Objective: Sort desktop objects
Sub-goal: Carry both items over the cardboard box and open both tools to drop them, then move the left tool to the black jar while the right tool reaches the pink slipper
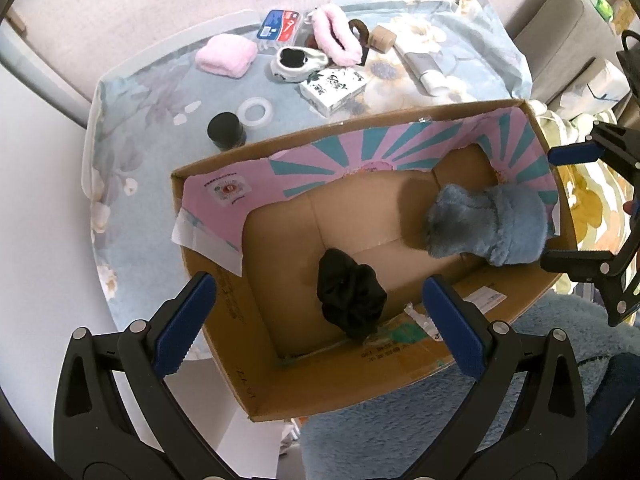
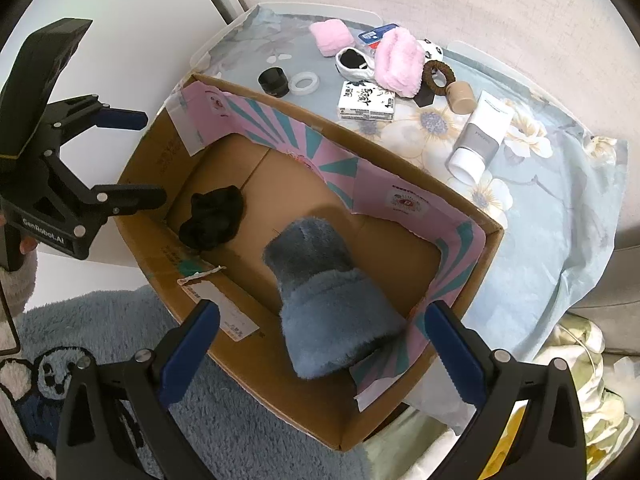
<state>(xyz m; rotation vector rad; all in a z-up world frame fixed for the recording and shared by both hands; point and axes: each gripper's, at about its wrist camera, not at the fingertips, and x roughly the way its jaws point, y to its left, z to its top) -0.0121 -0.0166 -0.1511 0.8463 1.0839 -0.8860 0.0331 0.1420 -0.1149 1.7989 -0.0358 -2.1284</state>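
Observation:
An open cardboard box (image 1: 224,280) (image 2: 400,408) with a pink and teal lining stands at the table's near edge. On its floor lie a black fabric bundle (image 1: 350,296) (image 2: 212,216) and a blue furry slipper (image 1: 488,224) (image 2: 324,304). My left gripper (image 1: 318,280) (image 2: 150,158) hangs open above the black bundle, touching nothing. My right gripper (image 2: 324,306) (image 1: 550,208) hangs open above the blue slipper, its pads apart from it.
Beyond the box, on the floral cloth (image 1: 132,140), lie a pink towel (image 1: 226,56), a pink furry band (image 2: 400,62), a small sock-like shoe (image 1: 296,62), a tissue pack (image 2: 366,102), a tape ring (image 1: 256,111), a black jar (image 1: 226,130), a wooden cylinder (image 2: 460,96) and a white tube (image 2: 480,136).

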